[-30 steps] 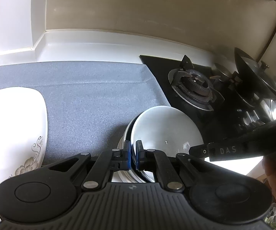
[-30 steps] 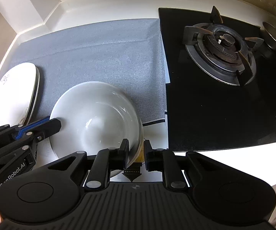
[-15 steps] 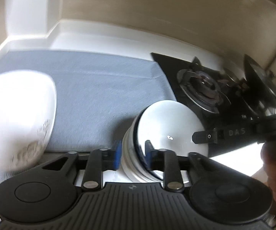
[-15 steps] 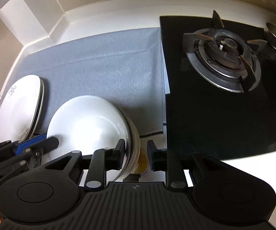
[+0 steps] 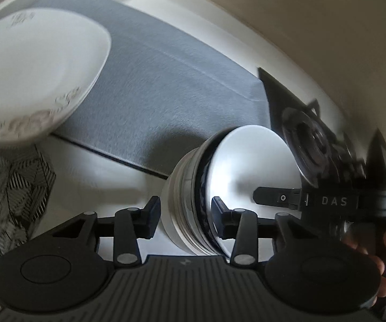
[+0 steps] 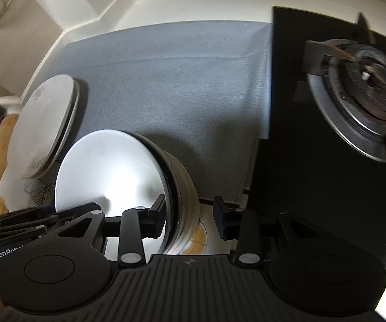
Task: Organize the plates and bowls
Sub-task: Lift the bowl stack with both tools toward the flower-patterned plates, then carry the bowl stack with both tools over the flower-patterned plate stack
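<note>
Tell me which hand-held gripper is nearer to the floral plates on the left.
Left. The left hand-held gripper is on the bowl stack's side toward the floral plates; the right hand-held gripper straddles the stack's far rim, toward the stove.

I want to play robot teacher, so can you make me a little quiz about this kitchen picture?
1. Pick one. The left gripper is: A) shut tight on a spoon, B) open, with the edge of the stack of bowls between its fingers, C) out of sight.
2. True or false: the right gripper is open too, reaching the same stack from the other side.
3. Fill the gap: the mat on the counter is ____ in colour.

Key: 1) B. 2) True. 3) Grey.
</note>
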### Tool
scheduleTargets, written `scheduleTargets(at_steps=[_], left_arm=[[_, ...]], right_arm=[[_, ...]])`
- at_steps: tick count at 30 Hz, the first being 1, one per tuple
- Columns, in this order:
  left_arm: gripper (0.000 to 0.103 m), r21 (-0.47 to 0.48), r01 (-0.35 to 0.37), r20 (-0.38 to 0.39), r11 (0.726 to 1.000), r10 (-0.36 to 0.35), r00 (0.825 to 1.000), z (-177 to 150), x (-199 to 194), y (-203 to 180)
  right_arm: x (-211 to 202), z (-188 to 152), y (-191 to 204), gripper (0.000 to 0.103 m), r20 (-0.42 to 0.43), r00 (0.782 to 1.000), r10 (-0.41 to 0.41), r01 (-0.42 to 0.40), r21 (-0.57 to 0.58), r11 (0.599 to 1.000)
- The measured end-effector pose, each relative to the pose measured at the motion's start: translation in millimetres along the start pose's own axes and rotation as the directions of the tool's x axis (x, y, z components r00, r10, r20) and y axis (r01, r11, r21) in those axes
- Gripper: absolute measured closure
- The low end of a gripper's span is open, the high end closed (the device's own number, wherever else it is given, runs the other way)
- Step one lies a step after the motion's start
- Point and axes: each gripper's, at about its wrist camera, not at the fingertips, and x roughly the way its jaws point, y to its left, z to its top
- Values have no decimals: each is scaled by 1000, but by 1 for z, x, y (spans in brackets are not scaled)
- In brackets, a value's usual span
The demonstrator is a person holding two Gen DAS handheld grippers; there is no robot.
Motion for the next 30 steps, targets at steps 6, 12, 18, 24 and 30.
scheduleTargets(at_steps=[6, 12, 18, 24, 30], left_arm=[[52, -70, -15, 4, 997, 16, 1000, -6, 8, 1], [59, -68, -9, 31, 998, 11, 999, -16, 10, -4], [63, -12, -49, 66, 999, 50, 997, -20, 4, -12], [66, -24, -85, 81, 996, 86, 993, -7, -5, 8], [65, -28, -130, 88, 991, 132, 987, 3, -16, 27]], right_arm=[[16, 12, -7, 55, -53, 994, 96, -99, -47, 994], [23, 21, -4, 53, -98, 986, 133, -143, -105, 984], [32, 25, 1, 48, -138, 975, 174, -192, -128, 973], [35, 22, 21, 50, -118, 979, 165, -183, -164, 969], [41, 17, 54, 52, -99, 982, 158, -176, -207, 962]])
